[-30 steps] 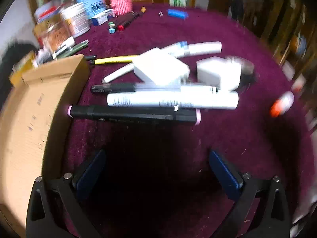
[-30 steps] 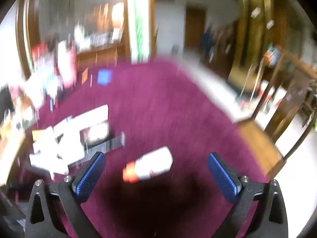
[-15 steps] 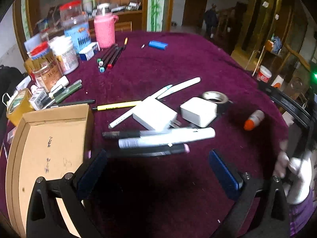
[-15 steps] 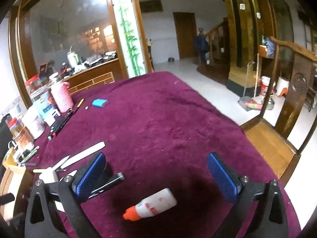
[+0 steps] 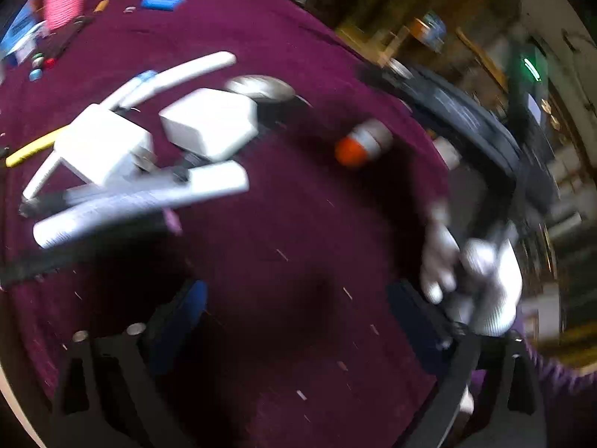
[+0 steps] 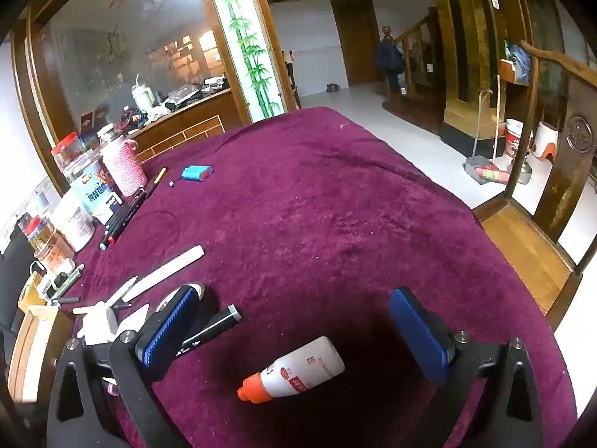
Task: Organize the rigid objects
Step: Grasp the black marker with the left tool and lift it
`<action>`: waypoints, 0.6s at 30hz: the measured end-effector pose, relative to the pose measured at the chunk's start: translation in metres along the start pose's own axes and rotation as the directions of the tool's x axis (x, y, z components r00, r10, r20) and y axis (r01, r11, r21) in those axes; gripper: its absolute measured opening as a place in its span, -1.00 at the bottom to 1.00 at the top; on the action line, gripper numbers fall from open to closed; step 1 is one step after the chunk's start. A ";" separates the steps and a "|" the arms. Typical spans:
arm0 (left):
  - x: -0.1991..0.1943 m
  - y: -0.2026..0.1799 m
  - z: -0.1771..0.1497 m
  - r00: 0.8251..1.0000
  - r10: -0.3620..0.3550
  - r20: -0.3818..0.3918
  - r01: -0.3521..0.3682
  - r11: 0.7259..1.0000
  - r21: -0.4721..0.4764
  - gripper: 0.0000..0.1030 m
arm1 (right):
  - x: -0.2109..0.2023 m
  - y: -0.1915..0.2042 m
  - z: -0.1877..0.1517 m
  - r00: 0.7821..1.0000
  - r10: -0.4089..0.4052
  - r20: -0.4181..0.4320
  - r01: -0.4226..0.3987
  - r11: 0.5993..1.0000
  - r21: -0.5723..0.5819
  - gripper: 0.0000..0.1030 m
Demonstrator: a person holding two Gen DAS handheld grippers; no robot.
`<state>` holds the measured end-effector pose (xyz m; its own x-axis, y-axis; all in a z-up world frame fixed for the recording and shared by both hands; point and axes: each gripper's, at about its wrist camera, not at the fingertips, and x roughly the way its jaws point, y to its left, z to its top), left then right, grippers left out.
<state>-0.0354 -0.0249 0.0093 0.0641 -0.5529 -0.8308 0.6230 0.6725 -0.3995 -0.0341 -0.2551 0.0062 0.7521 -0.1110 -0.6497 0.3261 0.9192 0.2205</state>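
Note:
A white glue bottle with an orange cap (image 6: 294,369) lies on the purple cloth between the open fingers of my right gripper (image 6: 294,328); it also shows, blurred, in the left wrist view (image 5: 362,142). My left gripper (image 5: 298,313) is open and empty above bare cloth. Ahead and left of it lie two white power adapters (image 5: 209,121), a white marker (image 5: 141,196), a black marker with a pink cap (image 5: 171,220), white pens (image 5: 179,74) and a tape roll (image 5: 261,87). The cardboard box (image 6: 30,351) sits at the left.
Jars and a pink knitted cup (image 6: 123,168) stand at the table's far left, with markers (image 6: 123,216) and a blue lighter (image 6: 197,172) near them. The table edge drops to a wooden chair (image 6: 530,246) on the right.
My left gripper swung right and tilted, so the box left its view and the glue bottle came nearer. My right gripper moved closer over the glue bottle.

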 end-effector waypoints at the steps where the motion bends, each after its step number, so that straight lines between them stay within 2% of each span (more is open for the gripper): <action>1: -0.005 -0.002 -0.003 1.000 0.018 0.020 -0.018 1.000 0.014 0.77 | 0.000 0.000 0.000 1.000 -0.002 0.002 0.002 1.000 0.002 0.99; 2: -0.013 0.000 -0.002 0.997 0.052 0.054 -0.053 0.998 0.014 0.77 | 0.000 0.000 0.000 1.000 -0.004 0.004 0.004 1.000 0.002 0.99; 3: -0.025 0.009 0.004 0.987 0.120 0.106 -0.120 0.993 -0.009 0.77 | 0.001 0.000 -0.001 1.000 -0.005 0.001 0.005 1.000 0.002 0.99; 4: -0.031 0.015 0.008 0.978 0.158 0.133 -0.156 0.987 -0.028 0.77 | 0.002 0.000 -0.001 1.000 -0.003 -0.003 0.003 1.000 0.002 0.99; 5: -0.039 0.031 0.019 0.958 0.227 0.175 -0.217 0.973 -0.074 0.77 | 0.003 0.002 -0.002 1.000 -0.002 -0.010 0.002 1.000 -0.003 0.99; 6: -0.039 0.043 0.026 0.952 0.249 0.179 -0.234 0.967 -0.101 0.77 | 0.004 0.002 -0.002 1.000 -0.002 -0.011 0.002 1.000 -0.005 0.99; 8: -0.030 0.065 0.039 0.955 0.261 0.142 -0.240 0.959 -0.149 0.77 | 0.003 0.003 -0.002 1.000 -0.015 -0.006 0.015 1.000 -0.013 0.99; 9: -0.019 0.074 0.043 0.959 0.264 0.099 -0.246 0.955 -0.164 0.77 | 0.004 0.003 -0.002 1.000 -0.018 -0.006 0.018 1.000 -0.015 0.99; 10: -0.013 0.073 0.045 0.958 0.272 0.093 -0.257 0.955 -0.148 0.77 | 0.004 0.003 -0.002 1.000 -0.019 -0.008 0.019 1.000 -0.016 0.99; 12: 0.002 0.059 0.046 0.953 0.297 0.060 -0.292 0.953 -0.074 0.82 | 0.007 0.003 -0.002 1.000 -0.019 -0.019 0.019 1.000 -0.015 0.99; 14: 0.004 0.047 0.041 0.973 0.232 0.019 -0.231 0.973 -0.010 0.86 | 0.009 0.002 -0.002 0.999 -0.016 -0.036 0.015 1.000 -0.013 0.99; 15: 0.010 0.038 0.034 0.984 0.174 -0.030 -0.173 0.985 0.014 0.93 | 0.010 0.002 -0.003 0.999 -0.014 -0.040 0.014 1.000 -0.011 0.99; 17: 0.014 0.039 0.029 0.974 0.222 -0.052 -0.219 0.974 0.063 0.93 | 0.010 0.001 -0.003 0.999 -0.011 -0.044 0.011 1.000 -0.008 0.98; 18: 0.013 0.034 0.020 0.974 0.220 -0.062 -0.213 0.972 0.096 0.93 | 0.011 0.002 -0.003 0.999 -0.011 -0.044 0.011 1.000 -0.010 0.99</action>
<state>0.0025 -0.0194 -0.0076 0.1511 -0.3603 -0.9205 0.6667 0.7247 -0.1742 -0.0274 -0.2538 -0.0025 0.7225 -0.1049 -0.6834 0.3290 0.9215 0.2064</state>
